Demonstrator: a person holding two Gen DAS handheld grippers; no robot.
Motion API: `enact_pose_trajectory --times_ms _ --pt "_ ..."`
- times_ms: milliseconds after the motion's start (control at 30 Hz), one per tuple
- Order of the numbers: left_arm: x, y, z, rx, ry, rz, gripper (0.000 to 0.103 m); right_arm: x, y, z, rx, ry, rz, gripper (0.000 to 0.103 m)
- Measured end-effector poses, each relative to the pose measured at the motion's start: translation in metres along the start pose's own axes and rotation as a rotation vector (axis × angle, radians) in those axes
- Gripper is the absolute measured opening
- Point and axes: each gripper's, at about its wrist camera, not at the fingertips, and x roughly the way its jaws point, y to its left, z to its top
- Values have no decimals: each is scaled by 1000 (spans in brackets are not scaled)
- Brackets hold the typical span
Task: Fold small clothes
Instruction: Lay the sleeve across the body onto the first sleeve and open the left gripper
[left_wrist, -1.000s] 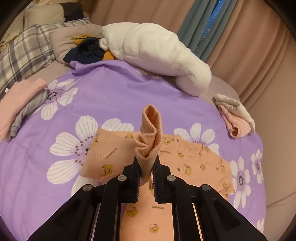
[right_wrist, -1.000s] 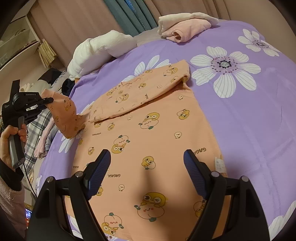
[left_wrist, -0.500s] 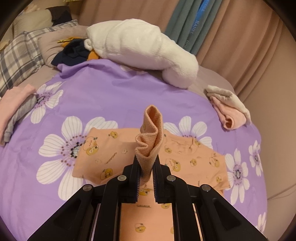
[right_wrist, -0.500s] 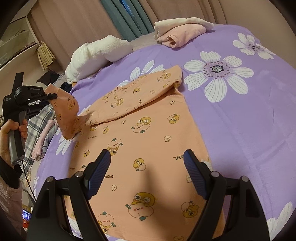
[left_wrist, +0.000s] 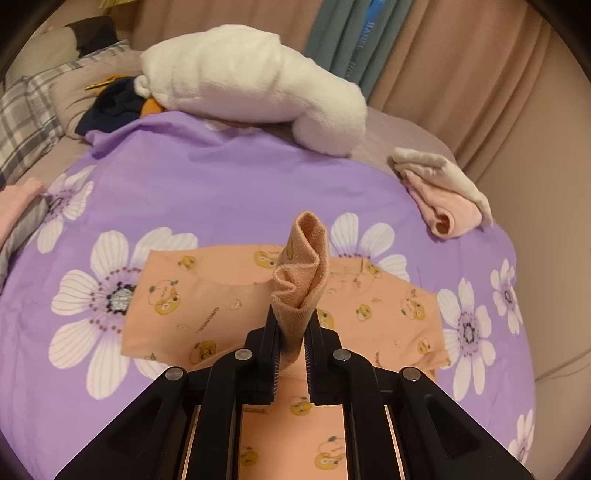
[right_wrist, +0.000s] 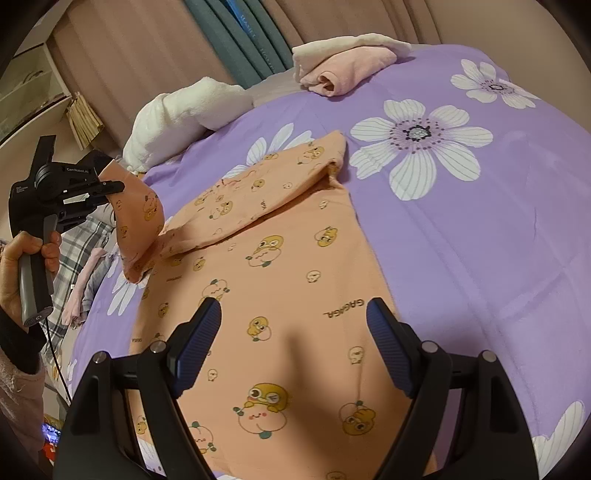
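Above the purple bedspread (right_wrist: 480, 229), the left tool (left_wrist: 291, 332), still pinching the peach shirt (right_wrist: 288, 258) sleeve, has lifted; right tool (right_wrist: 291, 339) gapes empty.

You've got warm, dim indoor light, heavy fisheye bending with black corners, and a soft shadow lower center.

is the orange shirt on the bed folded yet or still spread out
Partly folded. The orange shirt lies mostly flat on the purple bedspread, one sleeve already folded across its top, while the shut left claw holds the other sleeve lifted.
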Motion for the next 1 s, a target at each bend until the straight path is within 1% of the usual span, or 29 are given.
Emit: enact_pose_trajectory --times_ms 367,467,600,733,867,1000 --pt "29 -36 -5 40 35 -1 9 3 -19 -3 44 2 -9 82" --pt "33 -45 -6 40 41 -4 9 3 -25 -4 60 2 -14 82" --pt "38 -61 -9 67 44 -13 9 5 -34 -5 79 3 -20 82" --pt "56 -77 -17 99 81 8 9 7 -39 -6 94 8 -20 82" --pt "80 -85 -30 75 134 10 9 7 -42 -7 97 11 -20 82" --pt "91 -99 -42 108 149 15 9 9 -49 -7 111 14 -31 82"
